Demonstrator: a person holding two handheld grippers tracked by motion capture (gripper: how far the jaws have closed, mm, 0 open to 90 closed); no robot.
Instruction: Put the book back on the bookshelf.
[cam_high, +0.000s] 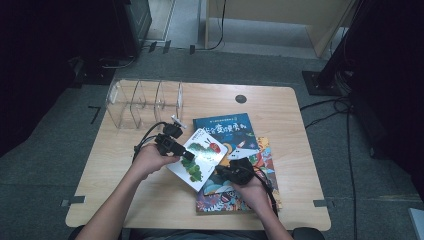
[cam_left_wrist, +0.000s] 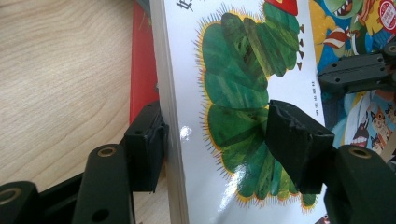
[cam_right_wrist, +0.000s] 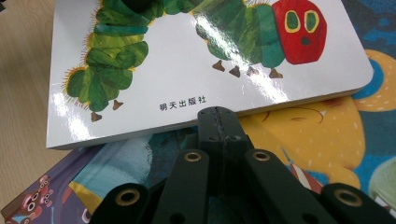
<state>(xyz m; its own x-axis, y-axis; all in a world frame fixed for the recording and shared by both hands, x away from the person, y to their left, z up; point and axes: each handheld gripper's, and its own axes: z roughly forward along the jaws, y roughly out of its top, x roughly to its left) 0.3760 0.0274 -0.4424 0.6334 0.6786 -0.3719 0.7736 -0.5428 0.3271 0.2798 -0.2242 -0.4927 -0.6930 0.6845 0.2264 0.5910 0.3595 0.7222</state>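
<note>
High view, forearms: two forearms enter from the bottom edge, each hand carrying a gripper.
High view, left gripper (cam_high: 189, 156): reaches the left edge of the white caterpillar book (cam_high: 202, 157).
High view, right gripper (cam_high: 223, 172): sits at the book's lower right corner, above the colourful book (cam_high: 260, 165).
High view, stack: white caterpillar book lies tilted on the blue book (cam_high: 222, 127) and the colourful book, mid-desk (cam_high: 125, 165).
High view, clear divider rack (cam_high: 145, 102): stands at the desk's far left, well apart from the books.
Left gripper view, left gripper (cam_left_wrist: 210, 144): jaws straddle the white caterpillar book's (cam_left_wrist: 243, 93) edge; one pad under the spine side, the other on the cover; gripping the book.
Right gripper view, right gripper (cam_right_wrist: 218, 122): jaws closed together, nothing between them; tip just beside the white caterpillar book's (cam_right_wrist: 187, 88) near edge, over the colourful book (cam_right_wrist: 327, 140).
</note>
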